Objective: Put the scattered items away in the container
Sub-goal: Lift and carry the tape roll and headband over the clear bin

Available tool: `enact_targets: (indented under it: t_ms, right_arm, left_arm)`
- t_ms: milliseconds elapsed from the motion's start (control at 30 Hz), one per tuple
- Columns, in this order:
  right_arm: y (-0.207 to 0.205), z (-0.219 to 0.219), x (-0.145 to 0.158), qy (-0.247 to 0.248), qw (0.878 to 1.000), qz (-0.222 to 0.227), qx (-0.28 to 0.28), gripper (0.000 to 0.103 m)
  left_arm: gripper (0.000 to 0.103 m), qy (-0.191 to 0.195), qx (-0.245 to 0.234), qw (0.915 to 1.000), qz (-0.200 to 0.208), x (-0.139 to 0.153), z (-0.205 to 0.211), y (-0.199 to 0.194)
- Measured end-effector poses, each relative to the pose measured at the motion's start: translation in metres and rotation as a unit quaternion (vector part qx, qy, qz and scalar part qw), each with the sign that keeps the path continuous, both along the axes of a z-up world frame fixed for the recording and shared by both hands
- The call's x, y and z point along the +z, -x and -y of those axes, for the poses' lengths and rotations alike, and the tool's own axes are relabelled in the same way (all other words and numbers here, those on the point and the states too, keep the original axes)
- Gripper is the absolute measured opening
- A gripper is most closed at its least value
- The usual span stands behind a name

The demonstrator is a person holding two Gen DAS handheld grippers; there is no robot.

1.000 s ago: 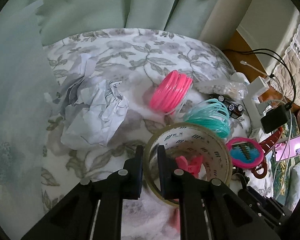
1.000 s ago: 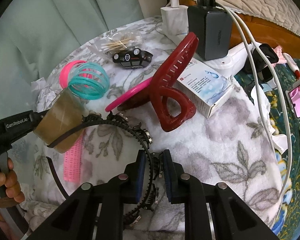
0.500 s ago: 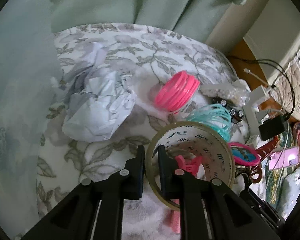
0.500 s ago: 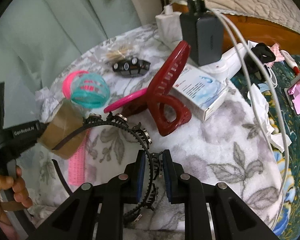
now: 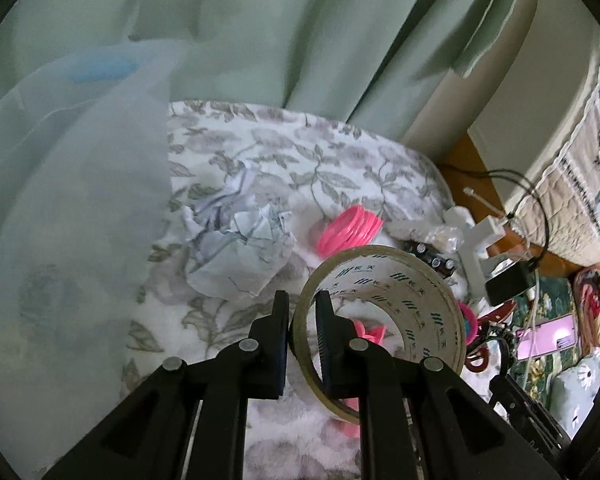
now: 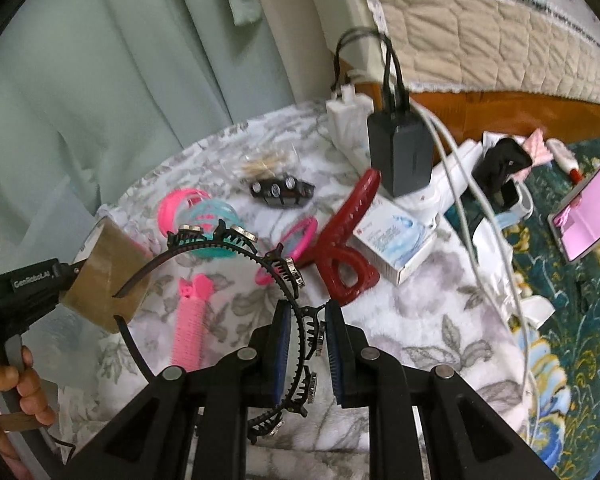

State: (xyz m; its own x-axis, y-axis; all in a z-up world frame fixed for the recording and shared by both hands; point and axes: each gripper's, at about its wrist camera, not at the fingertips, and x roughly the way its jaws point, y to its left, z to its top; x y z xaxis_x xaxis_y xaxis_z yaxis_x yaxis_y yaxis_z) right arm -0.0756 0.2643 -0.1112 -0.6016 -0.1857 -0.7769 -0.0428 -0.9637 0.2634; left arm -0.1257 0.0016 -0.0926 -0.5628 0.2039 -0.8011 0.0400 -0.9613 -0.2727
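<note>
Crumpled paper [image 5: 236, 248] blocks left; bare cloth [image 6: 440, 316] right.

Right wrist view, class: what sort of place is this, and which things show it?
Most likely a bedroom at home: a quilted bed edge on a wooden frame, green curtains, and hair things such as the red hair clip on a floral blanket.
</note>
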Motion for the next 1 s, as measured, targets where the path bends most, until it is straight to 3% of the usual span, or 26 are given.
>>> enact_targets:
  t_ms: [633, 1000]
  right_arm:
    - [-0.042, 0.011, 0.092, -0.026, 0.993, -0.113, -0.018, 0.019]
    - [-0.059, 0.042, 0.141, -0.027, 0.983, -0.181, 0.005, 0.019]
  left_arm:
    - [0.013, -0.053, 0.011, 0.9922, -0.112, 0.079, 0.035, -0.062]
    - [0.013, -0.065, 0.07, 0.9813, -0.167, 0.11, 0.093, -0.093]
